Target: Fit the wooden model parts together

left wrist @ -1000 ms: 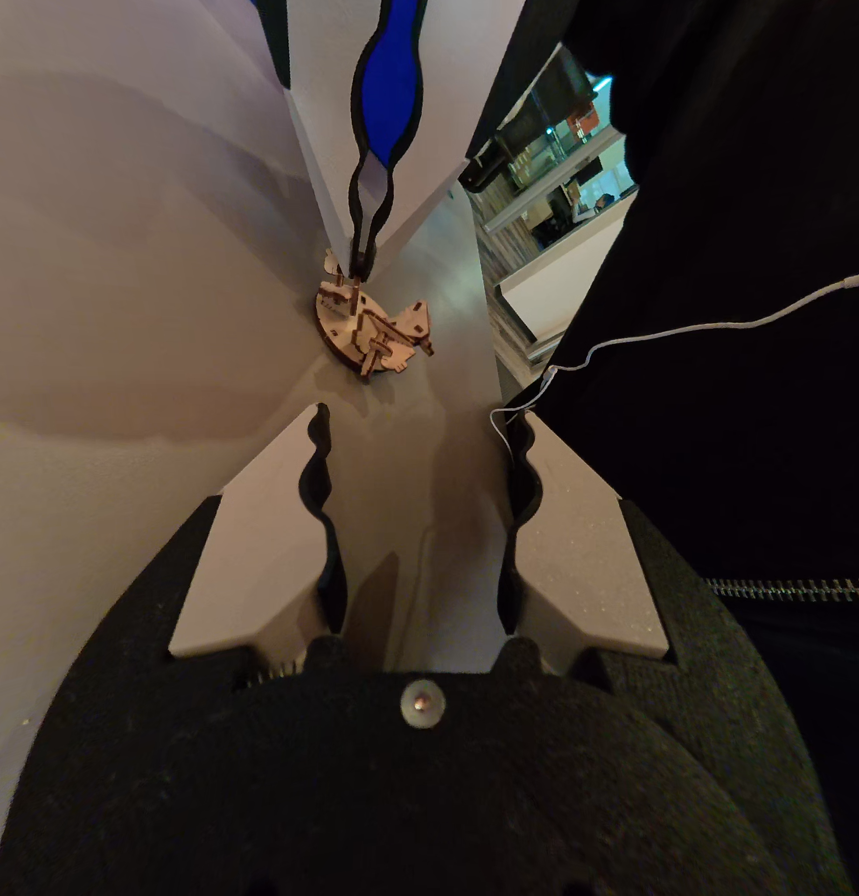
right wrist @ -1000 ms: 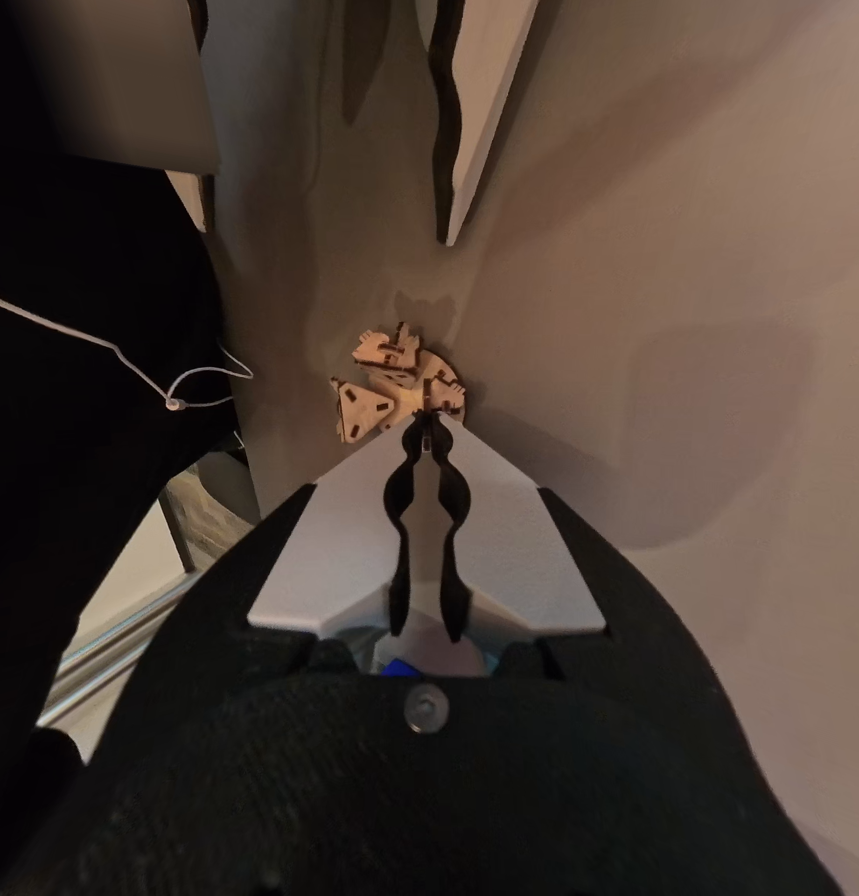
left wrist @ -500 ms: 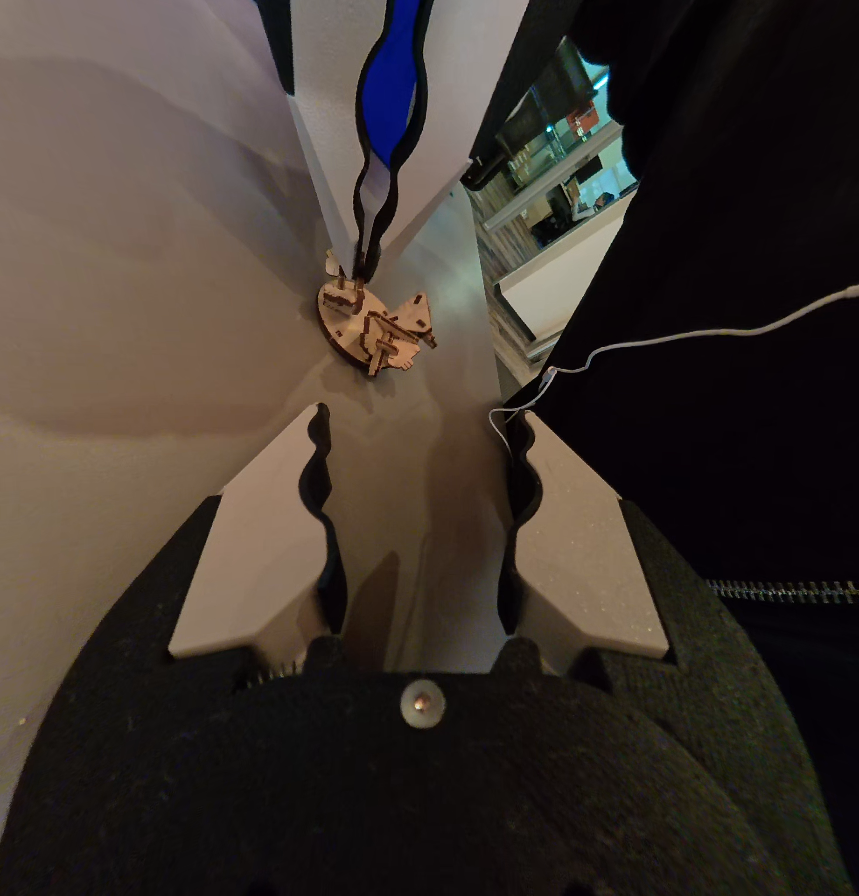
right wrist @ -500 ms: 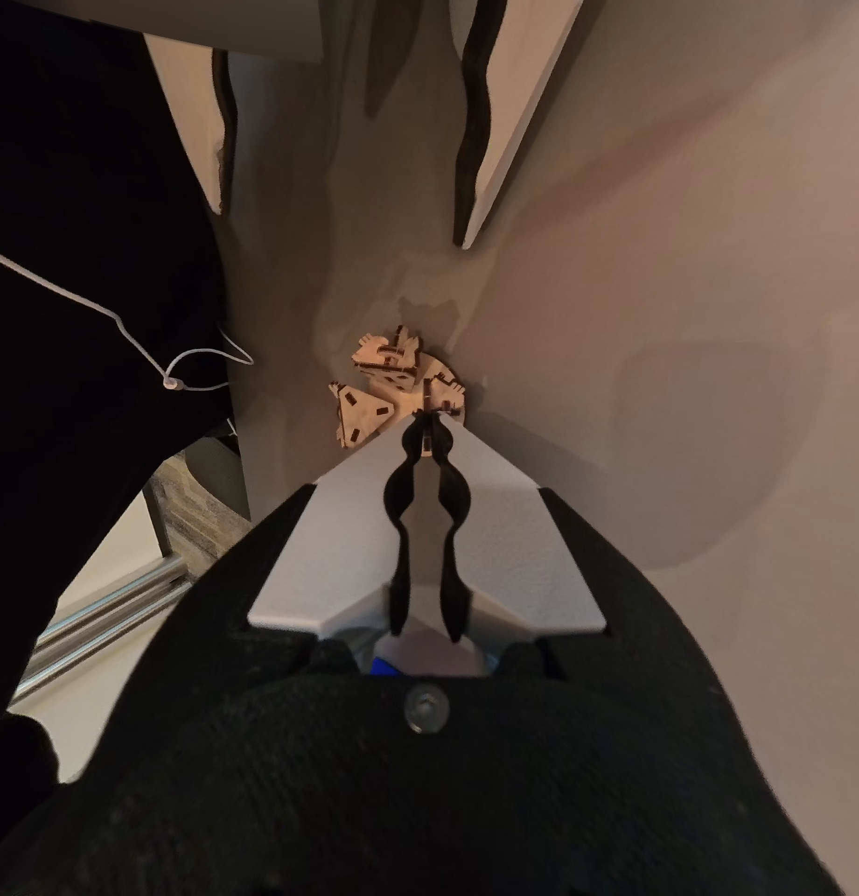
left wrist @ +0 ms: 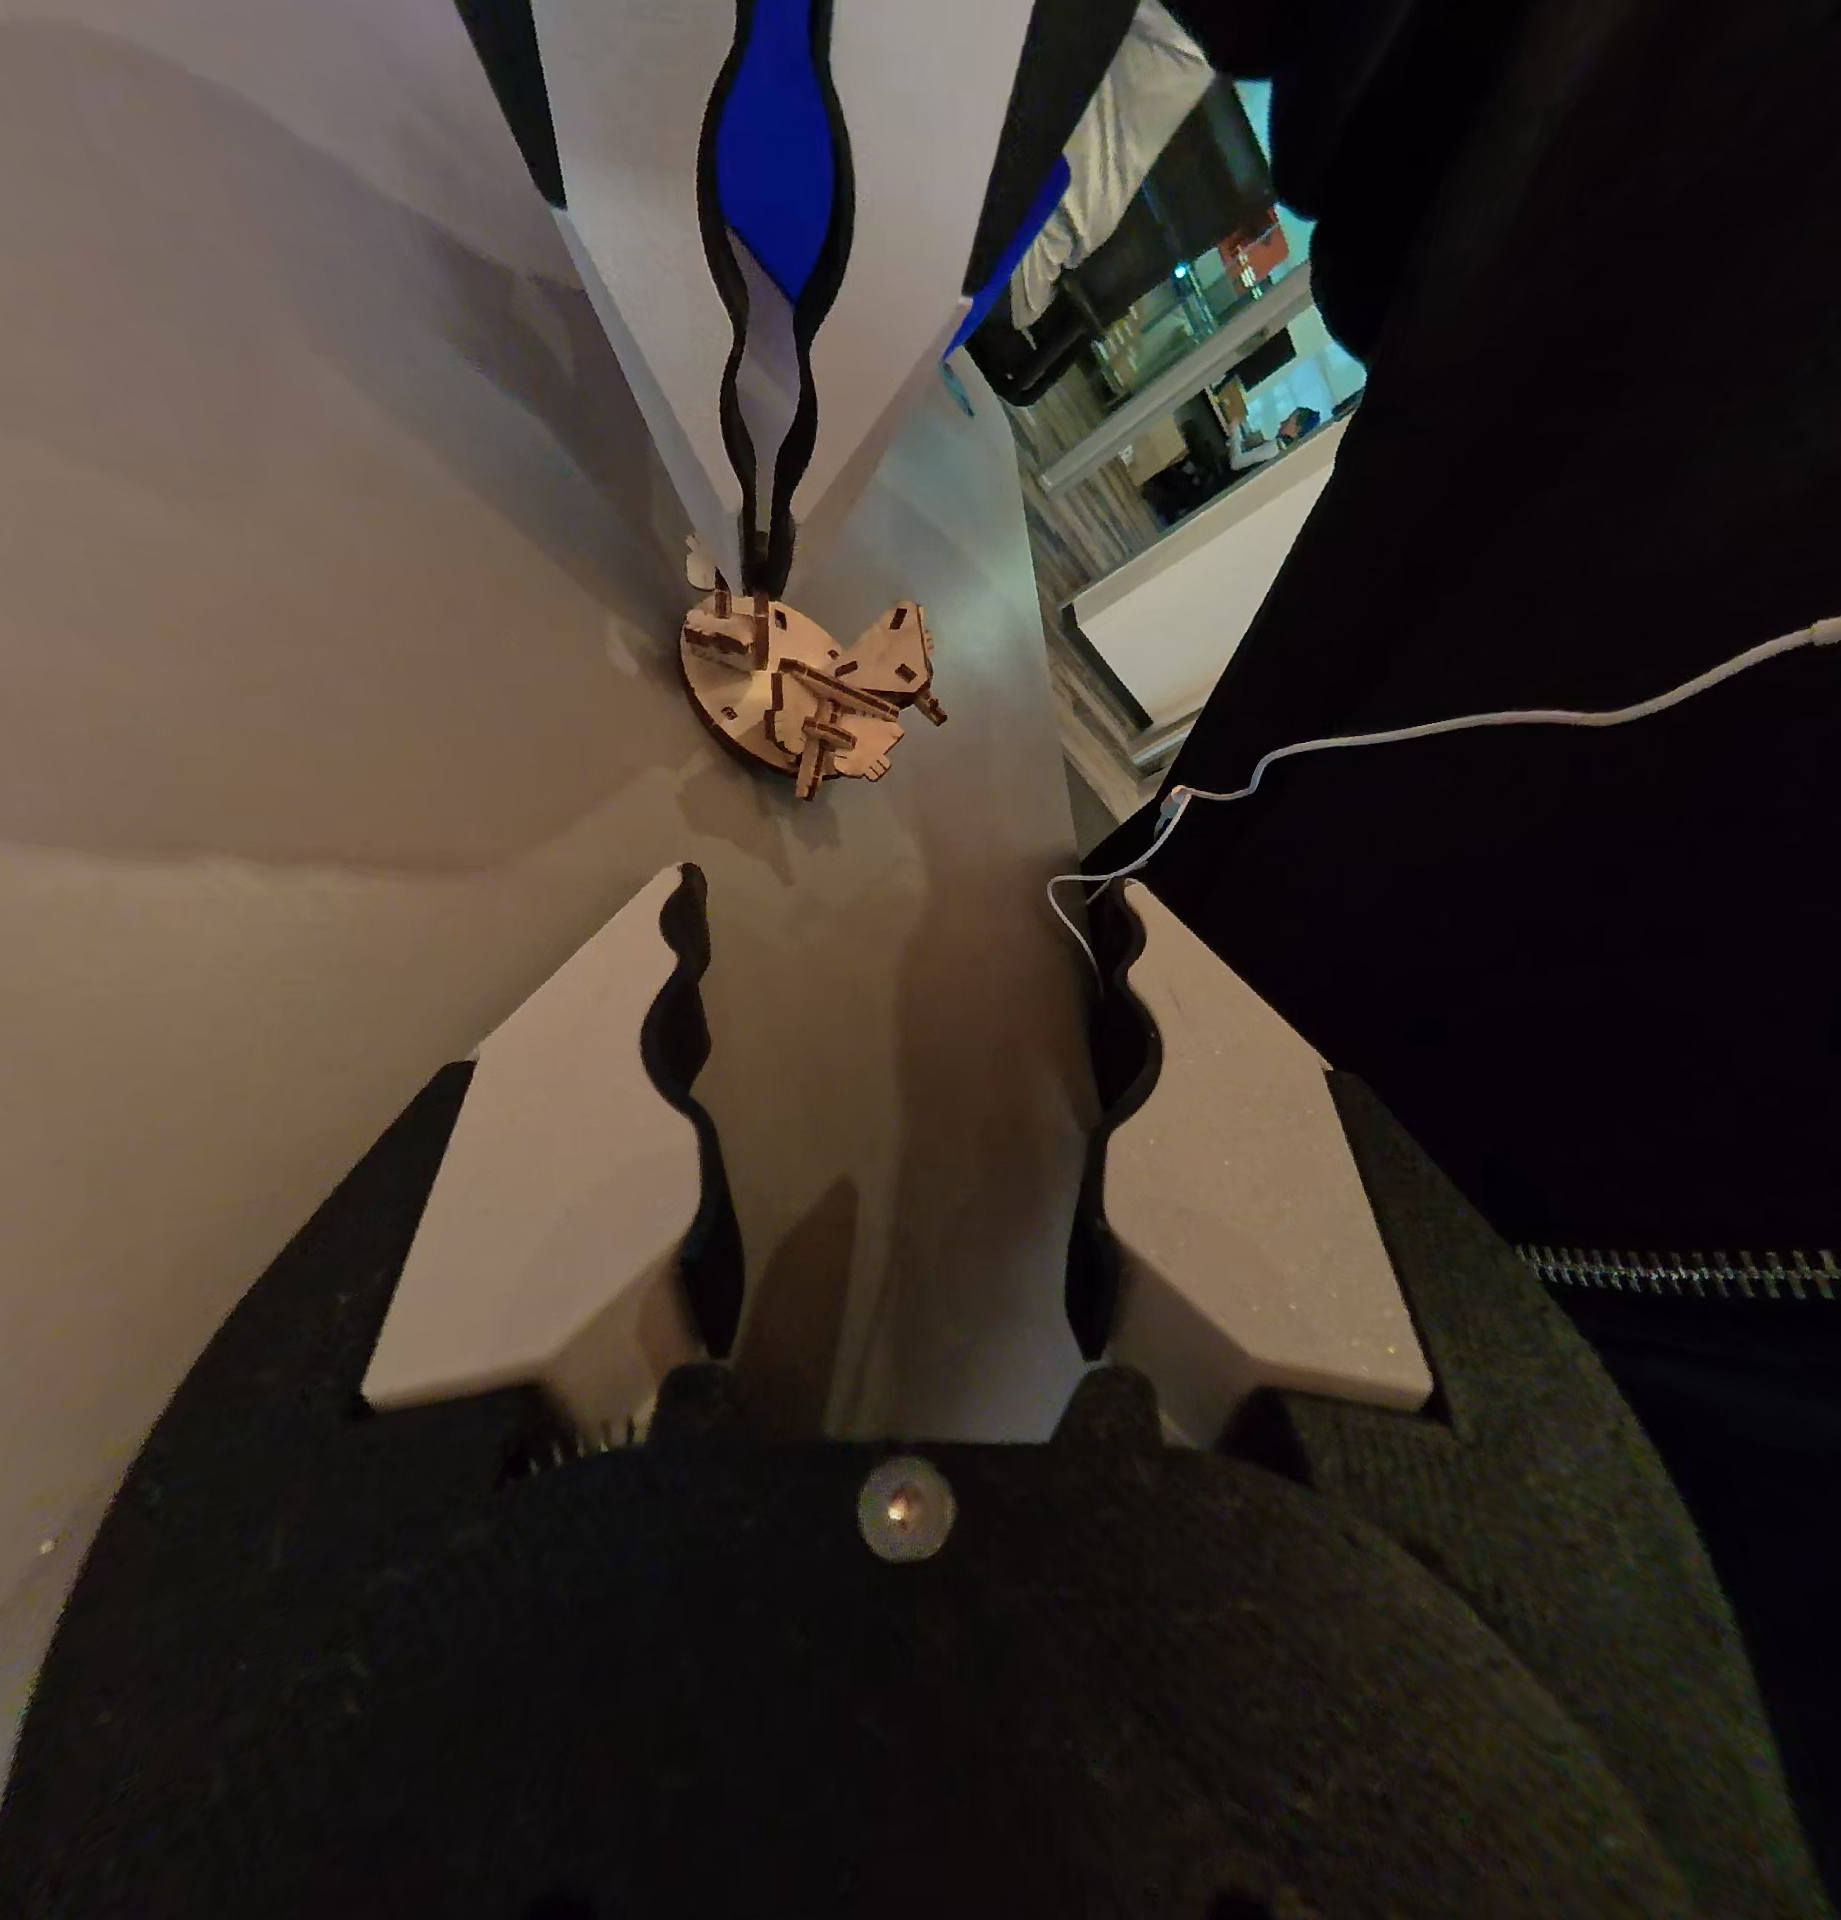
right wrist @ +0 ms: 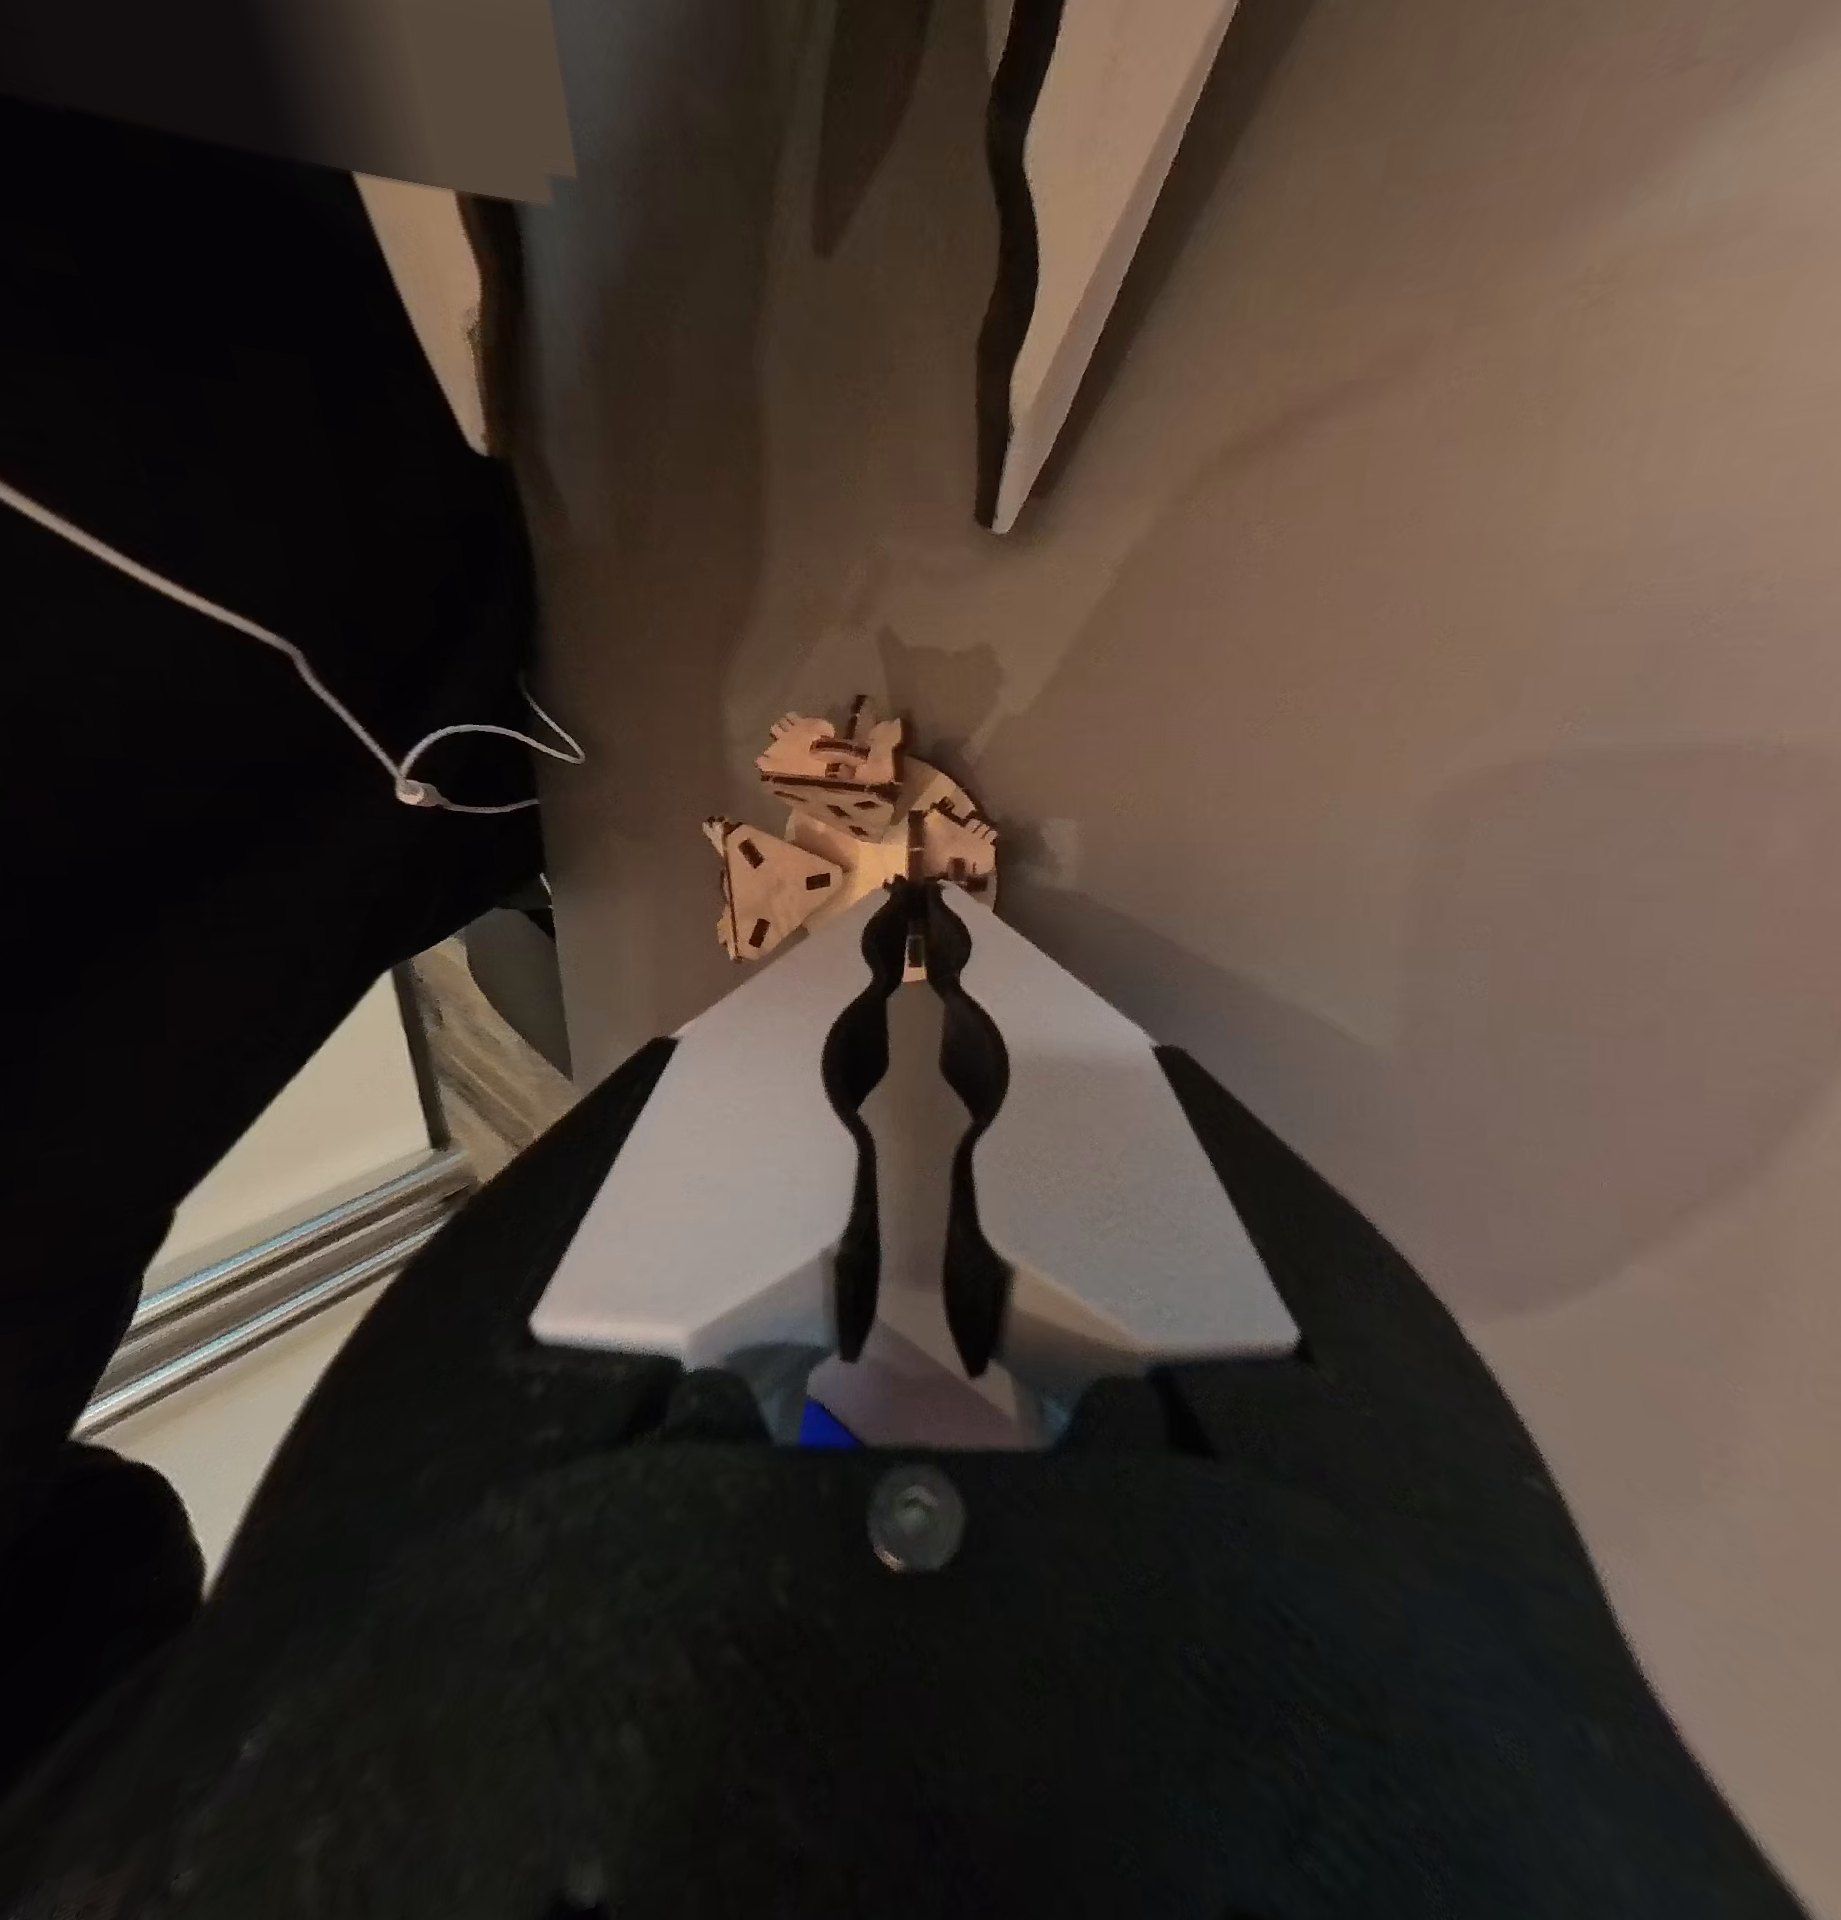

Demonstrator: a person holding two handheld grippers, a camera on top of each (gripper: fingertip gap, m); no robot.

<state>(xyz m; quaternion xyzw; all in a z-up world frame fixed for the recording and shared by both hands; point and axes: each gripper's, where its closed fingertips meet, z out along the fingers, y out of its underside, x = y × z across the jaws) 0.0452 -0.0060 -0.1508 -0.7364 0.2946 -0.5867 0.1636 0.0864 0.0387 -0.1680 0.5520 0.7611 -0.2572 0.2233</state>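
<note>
The right tool [right wrist: 914, 914], low in the middle of the right wrist view, has its black wavy pads brought together at the tips on a thin upright wooden tab of the wooden model [right wrist: 843, 821], which sits on the grey tabletop [right wrist: 1415, 623] at frame centre. The left wrist view shows the same pinch from the far side, the tips meeting at the top edge of the model [left wrist: 802, 691] just above the middle of the picture. The left tool [left wrist: 900, 894] stands wide, nothing between its pads, near the model but apart from it.

The model is a small build of laser-cut plywood: a round base disc, slotted flat pieces standing on it, and a triangular plate with slots on its left side in the right wrist view. It looks light and stiff, but the thin tabs and press-fit joints are probably brittle, and a sideways twist could snap or unseat them. The base disc rim seems the sturdier place to take hold; the upright tab gives only a narrow purchase.

A white cable [left wrist: 1415, 732] hangs across a person's dark garment [left wrist: 1570, 623] at the right of the left wrist view, its loop close to the left tool's right finger; contact cannot be told. The right tool's fingers hide the model's near edge, and how firmly the tab sits in the base is unclear.
</note>
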